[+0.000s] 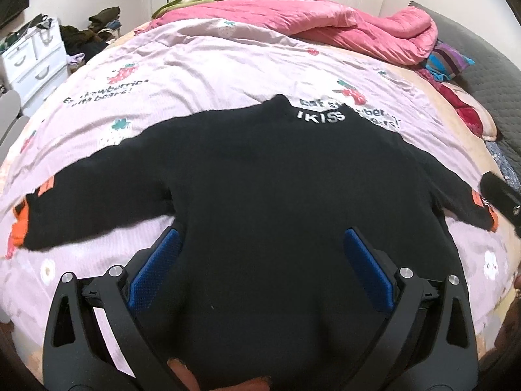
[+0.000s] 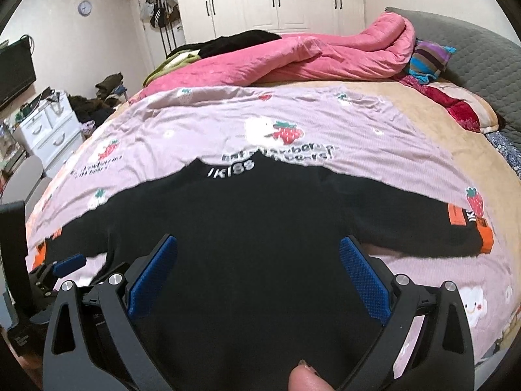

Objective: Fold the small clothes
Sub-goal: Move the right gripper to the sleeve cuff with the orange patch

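A small black sweater [image 1: 267, 176] lies flat on the bed, sleeves spread left and right, white "IKISS" lettering at the collar [image 1: 320, 116] and orange patches at the cuffs [image 1: 20, 228]. It also shows in the right wrist view [image 2: 260, 221]. My left gripper [image 1: 262, 238] is open, its blue pads wide apart above the sweater's lower body. My right gripper [image 2: 259, 244] is open the same way over the lower body. The left gripper's blue pad shows at the left edge of the right wrist view [image 2: 70, 264].
The sweater lies on a lilac strawberry-print sheet [image 1: 202, 65]. A pink quilt [image 1: 325, 22] and dark clothes are piled at the far side. A striped pillow [image 1: 449, 62] and grey headboard [image 2: 482, 65] are at the right. A white drawer unit [image 1: 32, 62] stands left of the bed.
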A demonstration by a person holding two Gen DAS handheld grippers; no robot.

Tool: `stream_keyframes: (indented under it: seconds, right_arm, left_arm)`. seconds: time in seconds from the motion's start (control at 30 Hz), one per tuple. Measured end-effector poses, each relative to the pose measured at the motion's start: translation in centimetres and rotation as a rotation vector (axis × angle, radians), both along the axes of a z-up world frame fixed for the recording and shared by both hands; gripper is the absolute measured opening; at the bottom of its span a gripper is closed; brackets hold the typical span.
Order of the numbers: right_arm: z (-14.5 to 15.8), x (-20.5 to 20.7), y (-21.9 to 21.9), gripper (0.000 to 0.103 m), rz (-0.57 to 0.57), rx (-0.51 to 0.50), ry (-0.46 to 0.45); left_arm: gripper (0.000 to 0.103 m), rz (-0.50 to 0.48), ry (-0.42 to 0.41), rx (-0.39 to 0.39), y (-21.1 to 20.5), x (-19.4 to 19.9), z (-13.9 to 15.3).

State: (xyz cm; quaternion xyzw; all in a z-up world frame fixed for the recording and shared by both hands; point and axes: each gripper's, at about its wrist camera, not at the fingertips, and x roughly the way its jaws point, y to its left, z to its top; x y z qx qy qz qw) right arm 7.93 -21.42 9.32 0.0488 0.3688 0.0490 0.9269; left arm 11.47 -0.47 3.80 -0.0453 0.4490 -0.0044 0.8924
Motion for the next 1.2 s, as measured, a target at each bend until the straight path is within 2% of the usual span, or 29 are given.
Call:
stream_keyframes:
  seconds: [0.3, 0.53, 0.87, 1.2]
  right_arm:
    - [1.7, 4.2, -2.8, 0.099, -0.089, 0.028, -0.017]
    - [1.0, 6.1, -6.5, 0.099, -0.192, 0.053, -0.007]
    - [-3.1, 7.4, -13.0, 0.099, -0.376, 0.063, 0.054]
    - [-6.6, 6.6, -20.7, 0.099, -0.612, 0.155, 0.106]
  left_arm:
    - [0.094, 0.016, -0.004, -0.027, 1.6, 4.1, 1.3]
    - [0.094, -0.02, -0.013, -0.019, 0.4, 6.8, 1.4]
    - [0.094, -0.113, -0.013, -0.025, -3.0, 9.2, 0.4]
    - [0.094, -0.224, -0.011, -0.014, -7.1, 11.0, -1.4]
